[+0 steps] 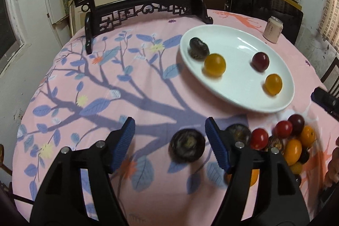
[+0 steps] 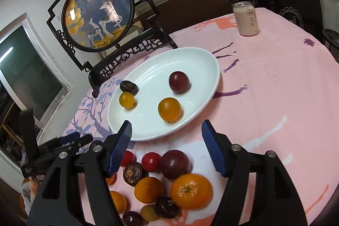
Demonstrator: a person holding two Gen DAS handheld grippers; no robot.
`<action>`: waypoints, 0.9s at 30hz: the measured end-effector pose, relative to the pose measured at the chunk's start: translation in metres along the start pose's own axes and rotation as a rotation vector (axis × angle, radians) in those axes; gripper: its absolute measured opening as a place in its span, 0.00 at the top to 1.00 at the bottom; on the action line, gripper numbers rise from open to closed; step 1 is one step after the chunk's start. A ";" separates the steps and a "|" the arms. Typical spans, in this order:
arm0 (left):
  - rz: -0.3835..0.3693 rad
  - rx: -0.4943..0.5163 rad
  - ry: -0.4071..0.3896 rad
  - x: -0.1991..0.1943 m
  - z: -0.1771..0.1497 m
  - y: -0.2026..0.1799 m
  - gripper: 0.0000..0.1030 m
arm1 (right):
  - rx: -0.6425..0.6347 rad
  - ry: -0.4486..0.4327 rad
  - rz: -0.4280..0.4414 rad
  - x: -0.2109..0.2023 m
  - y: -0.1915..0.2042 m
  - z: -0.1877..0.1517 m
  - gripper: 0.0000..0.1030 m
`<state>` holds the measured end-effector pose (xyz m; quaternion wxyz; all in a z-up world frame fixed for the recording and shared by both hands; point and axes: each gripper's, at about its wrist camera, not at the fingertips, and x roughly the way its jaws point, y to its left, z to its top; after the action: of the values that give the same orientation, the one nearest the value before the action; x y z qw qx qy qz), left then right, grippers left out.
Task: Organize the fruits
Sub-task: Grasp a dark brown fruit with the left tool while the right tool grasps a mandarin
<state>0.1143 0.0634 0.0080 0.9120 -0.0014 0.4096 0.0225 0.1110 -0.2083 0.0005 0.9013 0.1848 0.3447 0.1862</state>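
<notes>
My table [image 1: 131,82] under its pink tree-print cloth fills both views, its near edge cut off behind my tools. At the far left stands the dark carved screen [image 2: 99,14] with its round deer panel; the left wrist view crops its top. The white oval plate [image 1: 237,52] sits right of centre, holding four fruits: a dark wrinkled one [image 1: 198,48] at its far left, a yellow one [image 1: 214,65] touching it, a dark red one [image 1: 260,61] and a second yellow one [image 1: 273,84] nearer the right rim. A pink can [image 2: 246,18] stands far right, well apart from the plate.

My left gripper [image 1: 169,141] hangs with its blue pads spread wide, holding nothing; a dark round fruit [image 1: 186,145] lies on the cloth between them, nearer the right pad. Another dark fruit [image 1: 238,132] is half hidden behind that pad.

My right gripper [image 2: 167,147] is likewise spread and empty above the loose pile [image 2: 161,183] near the plate's near rim: an orange [image 2: 190,191], a plum-coloured fruit [image 2: 174,163], red and yellow small ones, some hidden by my left finger.
</notes>
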 end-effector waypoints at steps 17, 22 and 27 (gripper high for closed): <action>0.035 0.080 0.077 0.022 -0.021 -0.017 0.26 | 0.052 0.012 -0.011 -0.015 -0.011 -0.013 0.33; 0.103 0.016 0.087 0.025 -0.018 0.004 0.23 | 0.052 0.022 -0.020 -0.014 -0.012 -0.015 0.33; 0.121 0.010 0.077 0.025 -0.018 0.006 0.25 | 0.051 0.102 -0.002 -0.001 -0.010 -0.020 0.33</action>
<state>0.1166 0.0697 -0.0224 0.8925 0.0269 0.4438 0.0756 0.0987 -0.2130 -0.0174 0.8778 0.1977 0.3950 0.1854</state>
